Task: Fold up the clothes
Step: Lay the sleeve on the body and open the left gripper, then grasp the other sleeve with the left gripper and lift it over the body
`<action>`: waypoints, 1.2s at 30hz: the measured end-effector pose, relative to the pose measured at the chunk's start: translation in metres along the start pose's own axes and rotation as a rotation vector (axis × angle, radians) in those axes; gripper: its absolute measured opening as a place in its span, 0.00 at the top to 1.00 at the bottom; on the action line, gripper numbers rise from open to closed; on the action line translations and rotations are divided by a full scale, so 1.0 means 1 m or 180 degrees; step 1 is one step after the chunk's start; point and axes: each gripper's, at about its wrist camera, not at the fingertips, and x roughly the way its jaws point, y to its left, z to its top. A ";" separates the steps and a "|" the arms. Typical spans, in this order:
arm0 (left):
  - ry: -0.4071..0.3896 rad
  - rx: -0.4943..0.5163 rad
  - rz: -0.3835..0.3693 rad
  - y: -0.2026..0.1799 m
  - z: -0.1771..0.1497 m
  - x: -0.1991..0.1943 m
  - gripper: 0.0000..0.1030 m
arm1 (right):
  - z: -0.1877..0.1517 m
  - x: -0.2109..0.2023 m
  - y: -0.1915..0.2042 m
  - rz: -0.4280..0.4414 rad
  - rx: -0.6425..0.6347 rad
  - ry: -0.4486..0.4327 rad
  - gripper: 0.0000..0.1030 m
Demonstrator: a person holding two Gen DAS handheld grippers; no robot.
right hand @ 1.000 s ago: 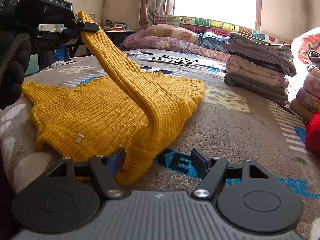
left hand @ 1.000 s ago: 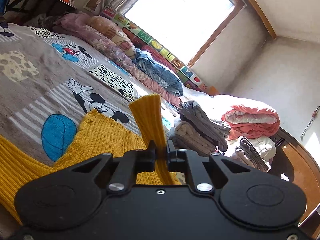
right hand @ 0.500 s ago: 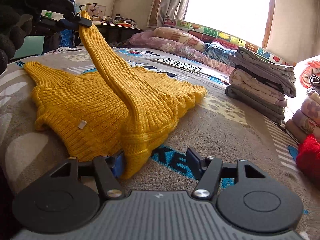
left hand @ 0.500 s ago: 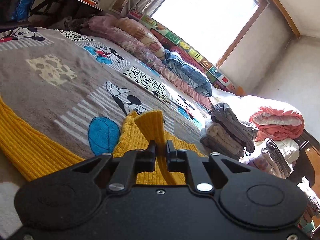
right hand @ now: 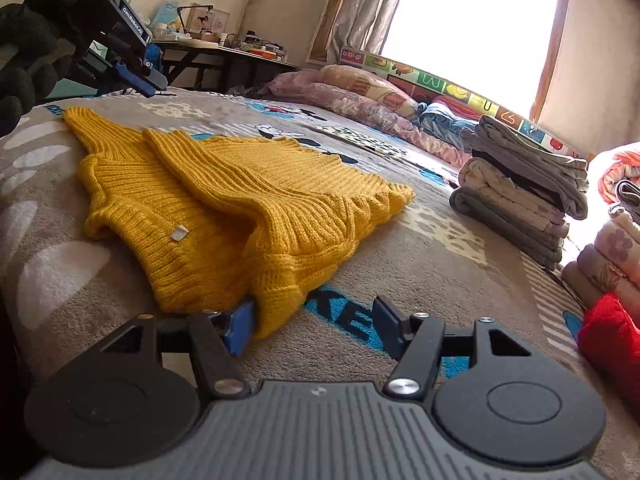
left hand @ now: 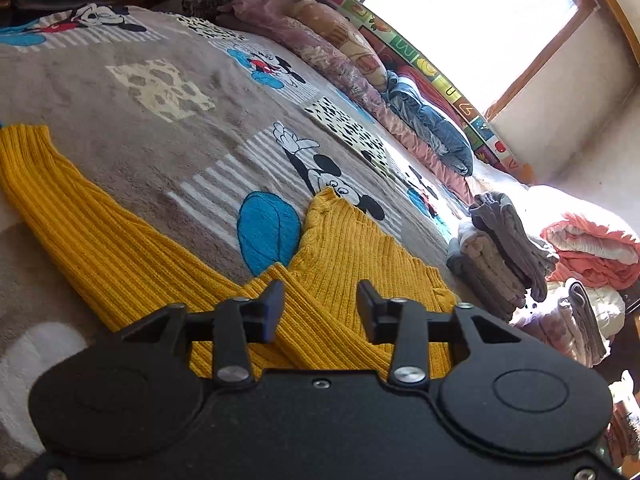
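One yellow knitted sweater [right hand: 224,204] lay on the grey cartoon blanket [left hand: 132,152], one sleeve folded across its body and the other sleeve [left hand: 60,208] stretched out flat. The left gripper [left hand: 318,308] hung just above the sweater, its jaws opening and pressing on nothing; the right gripper [right hand: 314,322] stood apart too, its left finger [right hand: 240,324] touching the sweater's near corner. One stack of folded clothes [right hand: 520,196] and one row of pillows [right hand: 360,96] were beyond, well apart from the sweater.

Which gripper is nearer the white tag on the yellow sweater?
Right. The right gripper sits at the sweater's near edge, the white tag just beyond its left finger. The left gripper, jaws opening, hangs above the sweater's far side.
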 end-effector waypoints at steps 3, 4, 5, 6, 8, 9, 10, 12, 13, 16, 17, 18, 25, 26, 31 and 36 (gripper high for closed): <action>0.0088 -0.0292 -0.0063 0.011 -0.003 0.009 0.44 | 0.000 -0.002 0.000 0.0018 -0.0004 -0.0045 0.39; 0.0116 -0.0363 -0.0084 0.013 -0.004 0.014 0.44 | 0.000 -0.002 0.000 0.0025 0.0006 -0.0060 0.39; 0.0150 -0.0438 -0.0105 0.016 -0.005 0.019 0.44 | 0.000 -0.003 0.000 0.0031 0.0018 -0.0075 0.39; 0.0182 -0.0493 -0.0092 0.018 -0.006 0.023 0.44 | 0.001 -0.003 -0.001 0.0038 0.0022 -0.0092 0.39; 0.0195 -0.0541 0.0008 0.020 -0.008 0.028 0.47 | 0.002 -0.003 0.001 0.0053 0.0015 -0.0143 0.39; 0.0192 -0.0545 0.0030 0.019 -0.009 0.029 0.48 | 0.003 -0.003 0.002 0.0055 0.0002 -0.0161 0.39; 0.0188 -0.0538 0.0042 0.019 -0.009 0.030 0.48 | 0.004 -0.002 0.003 0.0049 -0.0021 -0.0176 0.39; 0.0187 -0.0547 0.0086 0.021 -0.010 0.032 0.49 | 0.005 0.000 0.004 0.0035 -0.0042 -0.0173 0.39; 0.0192 -0.0618 0.0100 0.023 -0.011 0.030 0.59 | 0.005 0.002 0.004 0.0029 -0.0045 -0.0167 0.39; 0.0213 -0.0868 0.0058 0.032 -0.014 0.022 0.61 | 0.004 0.007 0.002 0.0004 -0.0008 -0.0115 0.39; 0.0222 -0.0925 -0.0008 0.032 -0.015 0.018 0.61 | 0.003 0.008 0.001 0.0005 0.0013 -0.0106 0.39; 0.0249 -0.0943 -0.0041 0.032 -0.016 0.019 0.61 | 0.002 0.008 0.000 0.0004 0.0020 -0.0103 0.39; 0.0119 -0.0830 0.0000 0.027 -0.016 0.036 0.71 | 0.000 0.010 0.002 0.0018 0.0032 -0.0126 0.39; 0.0040 -0.0790 -0.0014 0.026 -0.016 0.034 0.85 | 0.000 0.010 0.002 0.0016 0.0026 -0.0129 0.39; -0.0446 -0.0315 -0.0196 0.004 -0.007 0.009 0.95 | -0.001 0.009 0.005 -0.0014 -0.0037 -0.0144 0.39; -0.0541 -0.0238 -0.0059 0.007 -0.003 -0.005 0.95 | -0.001 0.008 0.007 -0.0044 -0.0162 -0.0165 0.39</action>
